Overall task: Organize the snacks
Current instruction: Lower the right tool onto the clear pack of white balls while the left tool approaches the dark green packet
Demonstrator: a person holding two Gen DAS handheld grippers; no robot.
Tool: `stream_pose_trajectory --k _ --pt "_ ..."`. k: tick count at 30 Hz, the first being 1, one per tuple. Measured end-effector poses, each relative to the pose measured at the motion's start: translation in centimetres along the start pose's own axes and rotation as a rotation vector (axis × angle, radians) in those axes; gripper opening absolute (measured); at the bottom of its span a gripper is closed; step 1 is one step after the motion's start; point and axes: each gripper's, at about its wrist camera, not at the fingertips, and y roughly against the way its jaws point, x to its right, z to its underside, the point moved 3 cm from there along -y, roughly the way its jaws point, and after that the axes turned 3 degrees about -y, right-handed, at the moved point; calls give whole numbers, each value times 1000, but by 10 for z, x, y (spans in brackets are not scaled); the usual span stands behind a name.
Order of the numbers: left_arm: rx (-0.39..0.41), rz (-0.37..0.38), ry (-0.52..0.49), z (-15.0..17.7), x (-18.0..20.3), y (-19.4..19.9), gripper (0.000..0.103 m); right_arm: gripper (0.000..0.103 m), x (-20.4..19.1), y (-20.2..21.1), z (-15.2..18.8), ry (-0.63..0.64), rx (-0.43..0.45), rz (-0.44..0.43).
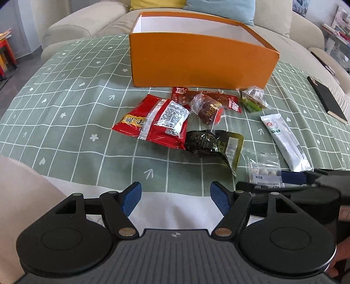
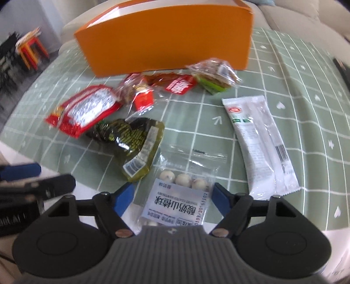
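Note:
Several snack packets lie on a green checked cloth [image 1: 72, 113] before an open orange box [image 1: 196, 63]. They include a red bag [image 1: 153, 122], a dark green pouch [image 1: 214, 144], a white stick pack [image 1: 284, 142] and a clear bag of white balls [image 1: 262, 168]. My left gripper [image 1: 175, 196] is open and empty at the near table edge. My right gripper [image 2: 174, 196] is open, its fingers either side of the ball bag [image 2: 179, 196], not closed on it. The box [image 2: 166, 37] stands beyond.
A black notebook [image 1: 328, 98] lies at the right on the cloth. A beige sofa [image 1: 83, 19] with cushions stands behind the table. Red stools [image 2: 30, 52] stand on the floor at the far left.

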Motion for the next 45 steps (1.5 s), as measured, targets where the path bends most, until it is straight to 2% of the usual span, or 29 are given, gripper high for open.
stream_pose_trajectory --k 2,5,11,18,24,28,31,34,37,41,45 --pt "11 14 9 -1 0 1 84 76 -2 0 3 41 4 10" --pt "35 47 10 -3 2 2 84 70 -2 2 8 87 16 35" --pt "62 112 20 -6 10 -1 84 64 2 8 12 88 33 26" --pt "68 189 147 -14 9 -10 84 59 7 17 12 93 73 32" --pt "60 119 190 -24 16 -22 84 59 11 26 1 141 158 56" --pt "63 57 226 -29 17 -32 84 59 16 17 -10 176 170 85" --pt "66 40 257 -30 19 -40 83 60 20 7 -12 191 179 109" --pt "87 21 285 -32 19 -45 82 62 23 0 -12 174 181 87" --pt "88 -3 272 -34 21 -52 82 63 24 -3 -12 171 184 74" --pt "81 -11 278 -33 20 -60 77 66 26 -5 -11 159 180 55" --pt "98 -16 232 -32 23 -64 62 68 28 -4 -9 133 173 43"
